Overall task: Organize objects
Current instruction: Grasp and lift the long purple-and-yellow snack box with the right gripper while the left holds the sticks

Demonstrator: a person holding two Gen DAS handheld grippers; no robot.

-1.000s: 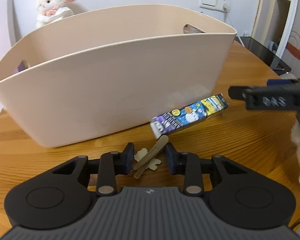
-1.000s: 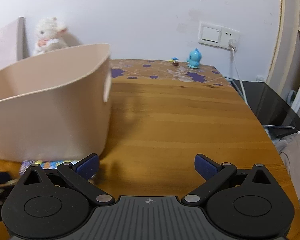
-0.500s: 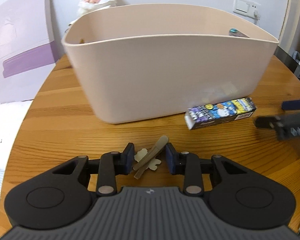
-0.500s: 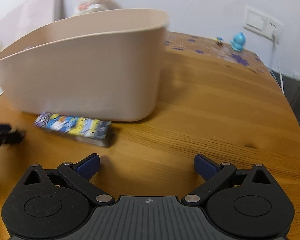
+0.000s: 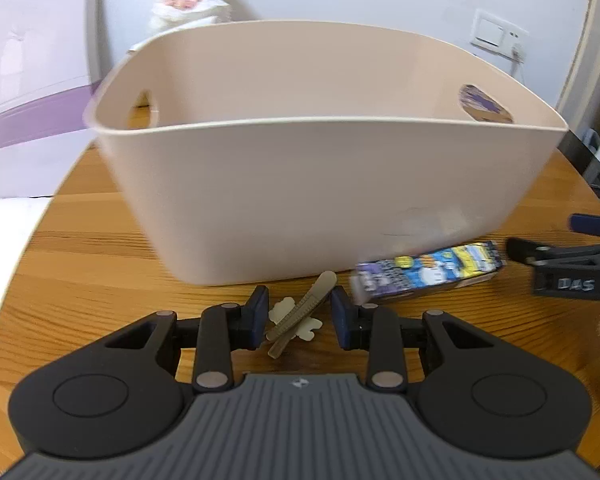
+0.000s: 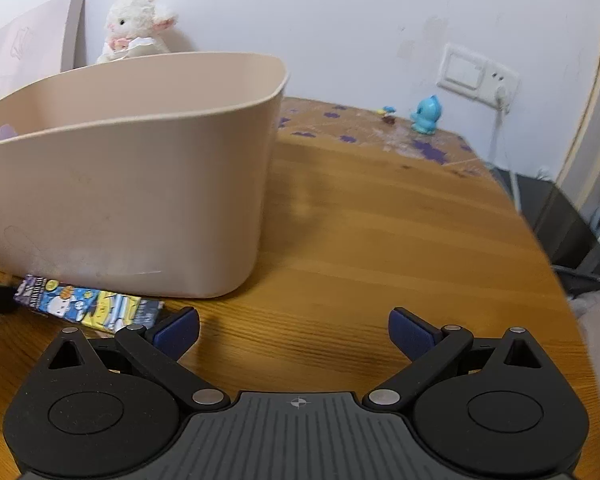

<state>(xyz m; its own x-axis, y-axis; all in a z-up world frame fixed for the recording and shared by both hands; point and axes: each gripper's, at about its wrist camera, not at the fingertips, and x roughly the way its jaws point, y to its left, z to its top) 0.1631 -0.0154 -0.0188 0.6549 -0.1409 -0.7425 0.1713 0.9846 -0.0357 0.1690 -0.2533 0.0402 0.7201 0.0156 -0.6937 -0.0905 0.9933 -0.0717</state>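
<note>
just in front of the big beige plastic tub (image 5: 328, 184) with cut-out handles, the left gripper (image 5: 299, 311) is clenched on a small olive-tan hair clip with a cream flower-shaped piece (image 5: 300, 314), held crosswise between its dark blue pads. the clip sits slanted, one end poking up toward the tub's near wall. it looks lifted clear of the round wooden table (image 6: 380, 232), though i cannot tell for sure.

the step in hand seems to be carrying the clip into the tub. to do it well, the clip should go up past the tub's rim before moving forward, since the near wall stands tall right ahead of the fingers; the grip should not slacken until the clip is over the tub's hollow, because the hold on so thin a thing looks light and skewed.

right of the tub's front, the colourful printed cardboard box (image 6: 86, 306) lies flat, touching or nearly touching the tub's base. the right gripper (image 6: 294, 332) hovers low beside that box's end with its jaws spread wide and nothing between them, pointed along the tub's right side. the left gripper faces the tub's long front wall squarely, level and low.
</note>
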